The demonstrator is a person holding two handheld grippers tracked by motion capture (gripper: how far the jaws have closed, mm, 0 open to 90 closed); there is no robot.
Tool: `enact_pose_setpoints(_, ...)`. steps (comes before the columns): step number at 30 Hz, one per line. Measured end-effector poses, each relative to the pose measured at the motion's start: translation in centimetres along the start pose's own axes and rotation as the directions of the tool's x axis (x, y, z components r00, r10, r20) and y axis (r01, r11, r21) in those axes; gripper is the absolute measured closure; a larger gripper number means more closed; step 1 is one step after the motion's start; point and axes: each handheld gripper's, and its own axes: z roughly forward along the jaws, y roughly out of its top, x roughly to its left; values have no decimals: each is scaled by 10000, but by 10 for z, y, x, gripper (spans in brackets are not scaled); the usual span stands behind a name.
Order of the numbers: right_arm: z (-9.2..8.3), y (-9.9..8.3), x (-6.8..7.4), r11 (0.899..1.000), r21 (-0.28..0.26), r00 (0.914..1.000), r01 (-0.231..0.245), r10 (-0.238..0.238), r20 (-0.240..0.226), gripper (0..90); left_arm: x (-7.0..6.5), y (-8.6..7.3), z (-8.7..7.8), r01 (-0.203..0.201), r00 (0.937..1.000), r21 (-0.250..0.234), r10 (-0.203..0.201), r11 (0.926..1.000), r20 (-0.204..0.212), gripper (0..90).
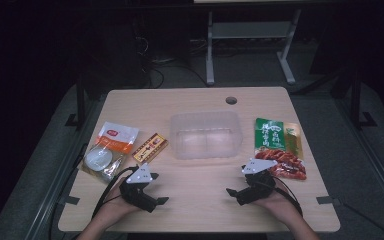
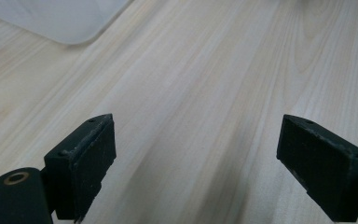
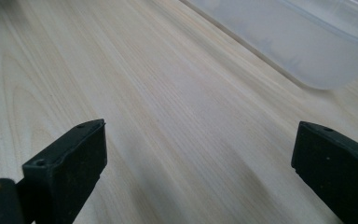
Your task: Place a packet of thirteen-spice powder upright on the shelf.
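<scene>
A person rests both hands on the near part of a pale wooden table (image 1: 200, 190), one gripper in each. The left gripper (image 1: 161, 201) lies low over the wood and points toward the middle of the table; in the left gripper view its jaws stand wide apart with only bare tabletop between them, so it is released and holds nothing. The right gripper (image 1: 230, 192) mirrors it, pointing inward toward the left one, and in the right gripper view its jaws are likewise spread with nothing between them. The two grippers are apart from each other, with a strip of bare wood between. Just beyond them, in the centre of the table, sits a clear plastic tub (image 1: 206, 134), upright; one of its corners shows at the upper edge of each gripper view. To the left of the tub lies a small yellow and red box (image 1: 150, 148), and farther left an orange and white packet (image 1: 111, 150) with a round white thing showing through its clear lower part. To the right of the tub lies a green and red packet (image 1: 279, 146), flat on the table, its near corner just beside the right gripper's grey plate.
</scene>
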Motion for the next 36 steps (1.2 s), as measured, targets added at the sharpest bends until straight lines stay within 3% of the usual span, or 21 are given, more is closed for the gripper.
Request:
enact_pose_setpoints(9,0,0,1,9999,-115,9999,42,-44,-132,31,10,0,-12,510,9978,81,-506,9987,-418,120)
enact_pose_setpoints(10,0,0,1,9999,-139,9999,45,-47,-139,31,14,1,-18,650,9963,31,-647,9979,-558,119)
enact_pose_setpoints(11,0,0,1,9999,-122,9999,75,-77,-149,31,18,2,-21,543,9959,59,-537,9985,-726,119)
enact_pose_setpoints(21,1,0,1,10000,-57,9997,-5,4,-237,31,43,11,-38,842,9800,-255,-874,9961,-1786,118)
enact_pose_setpoints(32,2,0,2,10000,-54,9996,59,-61,-289,31,70,14,-39,1085,9613,-217,-1104,9939,-2523,118)
enact_pose_setpoints(36,2,0,2,9999,-82,9995,71,-74,-317,31,79,18,-35,1134,9583,-185,-1143,9934,-2620,118)
